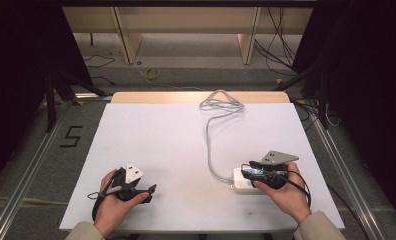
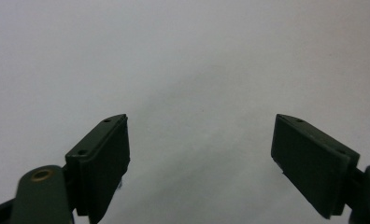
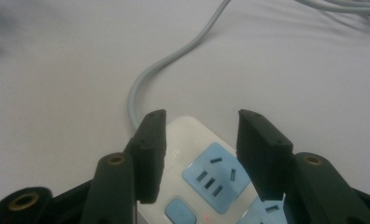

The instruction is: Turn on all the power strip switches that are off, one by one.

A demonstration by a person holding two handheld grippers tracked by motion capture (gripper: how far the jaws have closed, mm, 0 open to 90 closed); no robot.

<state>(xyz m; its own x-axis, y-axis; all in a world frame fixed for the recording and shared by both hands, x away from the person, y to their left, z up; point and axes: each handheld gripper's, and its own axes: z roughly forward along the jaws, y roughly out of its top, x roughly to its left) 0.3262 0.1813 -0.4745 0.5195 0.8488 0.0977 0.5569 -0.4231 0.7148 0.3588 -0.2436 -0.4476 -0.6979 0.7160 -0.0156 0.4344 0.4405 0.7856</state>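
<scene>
The power strip [image 3: 206, 177] is lying on the table [image 1: 151, 140] directly beneath the right gripper [image 3: 201, 140], its long axis apparently running along the jaw line, though the view is cropped. Those jaws are standing released, straddling the strip without pressing it. The left gripper [image 2: 199, 158] is resting well apart, jaws spread over bare surface. The right hand [image 1: 286, 192] is the nearer one.
</scene>
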